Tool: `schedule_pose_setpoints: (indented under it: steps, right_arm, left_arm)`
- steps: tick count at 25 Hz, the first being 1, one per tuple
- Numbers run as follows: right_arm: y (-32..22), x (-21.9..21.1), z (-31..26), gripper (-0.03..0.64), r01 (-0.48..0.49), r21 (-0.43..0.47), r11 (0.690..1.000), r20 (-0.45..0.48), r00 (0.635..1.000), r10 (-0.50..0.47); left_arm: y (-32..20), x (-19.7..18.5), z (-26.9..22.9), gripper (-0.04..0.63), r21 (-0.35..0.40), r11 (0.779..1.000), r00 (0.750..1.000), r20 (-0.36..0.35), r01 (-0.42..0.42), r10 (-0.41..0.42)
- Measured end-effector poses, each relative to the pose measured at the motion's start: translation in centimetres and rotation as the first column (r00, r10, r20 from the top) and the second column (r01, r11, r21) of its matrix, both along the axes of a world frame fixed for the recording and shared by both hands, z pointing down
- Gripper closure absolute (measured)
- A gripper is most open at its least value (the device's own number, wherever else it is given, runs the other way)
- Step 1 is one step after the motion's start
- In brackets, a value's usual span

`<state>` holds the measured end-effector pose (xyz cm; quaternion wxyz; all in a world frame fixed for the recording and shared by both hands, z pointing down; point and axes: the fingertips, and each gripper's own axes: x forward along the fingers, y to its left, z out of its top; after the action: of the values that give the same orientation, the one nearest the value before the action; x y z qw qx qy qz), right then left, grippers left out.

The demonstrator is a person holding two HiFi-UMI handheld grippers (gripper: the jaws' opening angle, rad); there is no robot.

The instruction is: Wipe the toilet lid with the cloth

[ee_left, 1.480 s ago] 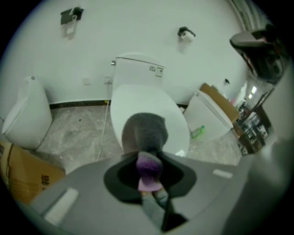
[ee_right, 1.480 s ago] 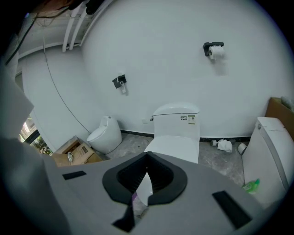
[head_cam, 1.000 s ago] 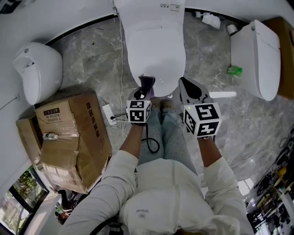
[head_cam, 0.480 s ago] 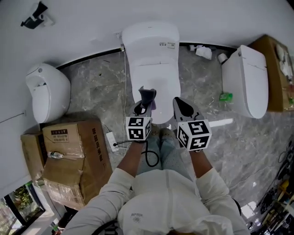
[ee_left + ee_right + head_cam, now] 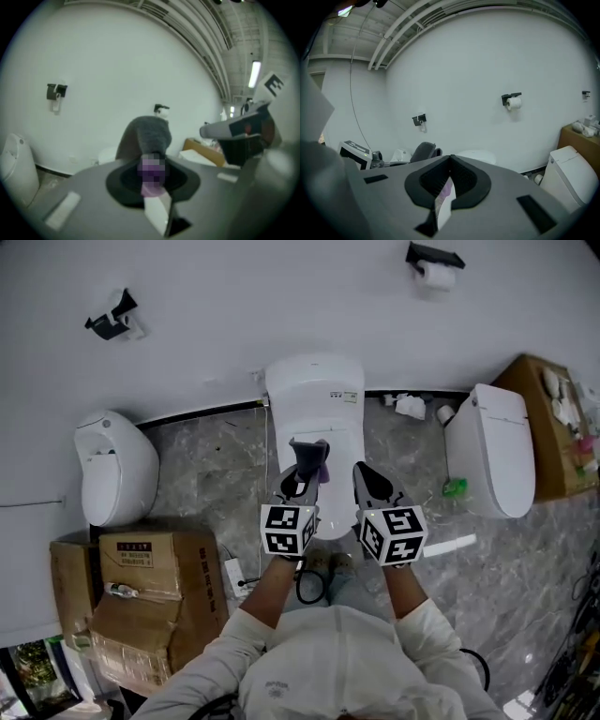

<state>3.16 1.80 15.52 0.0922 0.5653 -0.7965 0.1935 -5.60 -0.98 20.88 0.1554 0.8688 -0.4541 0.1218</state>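
Observation:
A white toilet stands against the wall with its lid (image 5: pixel 330 432) closed. In the head view my left gripper (image 5: pixel 308 450) hovers over the front of the lid, shut on a grey cloth (image 5: pixel 312 461) with a purple patch. The left gripper view has the grey cloth (image 5: pixel 146 135) bunched between the closed jaws, sticking out ahead of them. Just to the right, my right gripper (image 5: pixel 364 474) is held over the lid's right front edge. Its jaws (image 5: pixel 449 165) are shut with nothing gripped. The right gripper view looks level at the wall, with the toilet (image 5: pixel 477 156) low ahead.
A second toilet (image 5: pixel 492 460) stands to the right, and a third white fixture (image 5: pixel 114 470) to the left. Cardboard boxes (image 5: pixel 141 601) sit at the lower left. A wooden cabinet (image 5: pixel 553 423) is at the far right, a paper-roll holder (image 5: pixel 433 268) on the wall.
Both grippers have risen, the left more, still holding the cloth. The head view has lifted, taking in more wall and the whole toilet.

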Motion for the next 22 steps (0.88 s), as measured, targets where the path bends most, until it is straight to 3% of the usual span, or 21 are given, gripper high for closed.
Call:
schedule_pose_setpoints:
  steps: [6, 22]
  right_arm:
    - [0.5, -0.9, -3.2, 0.601, -0.012, 0.079, 0.997, -0.001, 1.000, 0.012]
    - [2.9, -3.2, -9.9, 0.601, 0.017, 0.254, 0.967, -0.069, 0.998, 0.000]
  left_arm:
    - [0.7, -0.2, -5.7, 0.528, 0.117, 0.993, 0.999, -0.033, -0.014, 0.018]
    - [4.0, -0.9, -14.6, 0.528, 0.315, 0.949, 0.997, -0.063, -0.015, 0.036]
